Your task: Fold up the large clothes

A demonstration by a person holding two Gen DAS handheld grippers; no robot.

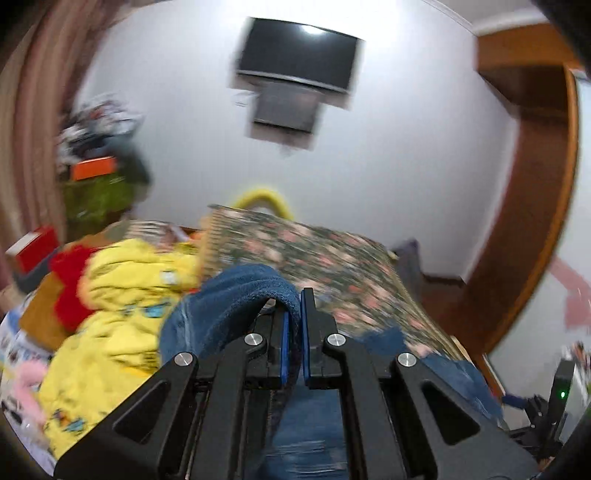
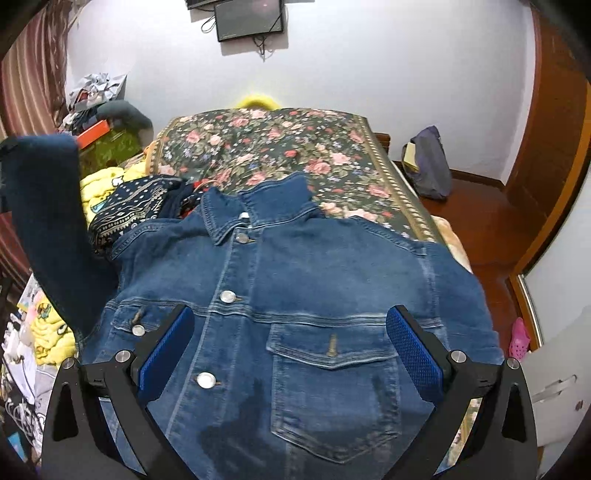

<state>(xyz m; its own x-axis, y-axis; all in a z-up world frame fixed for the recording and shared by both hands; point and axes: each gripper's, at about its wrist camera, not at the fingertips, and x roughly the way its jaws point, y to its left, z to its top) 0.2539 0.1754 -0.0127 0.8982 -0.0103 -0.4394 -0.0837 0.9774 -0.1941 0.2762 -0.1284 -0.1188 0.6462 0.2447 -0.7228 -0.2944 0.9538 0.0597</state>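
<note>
A blue denim jacket (image 2: 295, 295) lies front up on a floral bedspread (image 2: 280, 147), collar toward the far wall. Its left sleeve (image 2: 48, 206) is lifted up at the left edge of the right wrist view. My left gripper (image 1: 293, 310) is shut on the jacket sleeve (image 1: 236, 295), which loops up over its blue pads; that view is motion-blurred. My right gripper (image 2: 290, 354) is open and empty, hovering just above the jacket's chest, its blue pads (image 2: 413, 354) either side of the chest pocket (image 2: 332, 384).
Yellow clothing (image 1: 122, 302) and a dark patterned garment (image 2: 136, 206) lie left of the jacket. A cluttered pile with an orange box (image 2: 94, 134) stands at the back left. A bag (image 2: 430, 166) sits on the wooden floor right of the bed. A screen (image 2: 251, 18) hangs on the wall.
</note>
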